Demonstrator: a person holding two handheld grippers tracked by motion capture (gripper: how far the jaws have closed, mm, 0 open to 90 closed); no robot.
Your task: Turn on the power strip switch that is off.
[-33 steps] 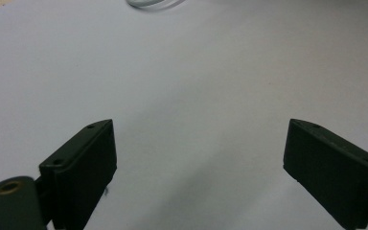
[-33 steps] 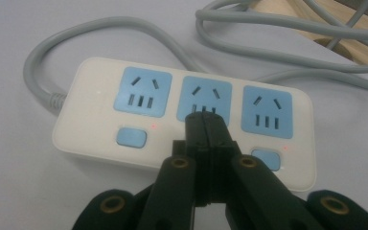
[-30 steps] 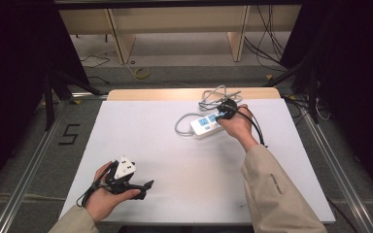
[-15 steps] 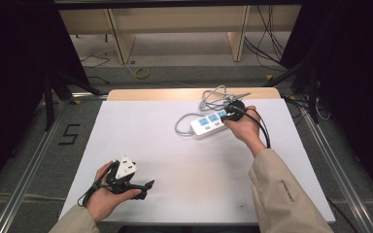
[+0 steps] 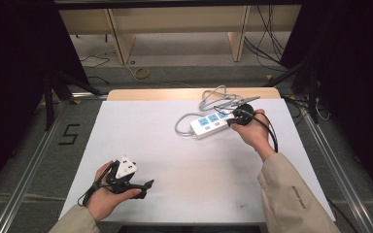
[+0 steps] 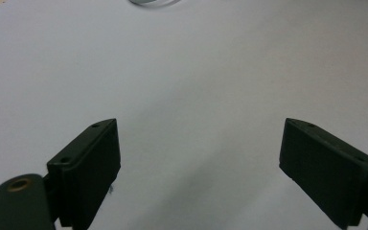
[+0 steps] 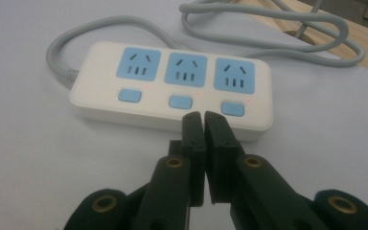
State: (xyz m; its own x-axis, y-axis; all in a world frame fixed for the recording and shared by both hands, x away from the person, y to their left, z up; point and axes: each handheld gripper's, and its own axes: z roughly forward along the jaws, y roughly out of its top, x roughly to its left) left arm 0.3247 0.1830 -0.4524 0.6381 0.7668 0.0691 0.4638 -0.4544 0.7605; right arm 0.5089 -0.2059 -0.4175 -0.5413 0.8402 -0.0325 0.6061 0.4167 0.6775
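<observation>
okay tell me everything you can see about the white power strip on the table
The power strip is a white, rounded plastic block lying flat on the white table, toward its far right part. Its top carries three light-blue sockets in a row, each with a small blue button below it. A grey cable leaves one end and loops loosely behind it toward the table's wooden edge. The right gripper, jaws closed together, sits at its near side, between two buttons; actual contact is unclear.

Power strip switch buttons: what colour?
Light blue, like the socket faces, on the white power strip; clearest in the right gripper view.
</observation>
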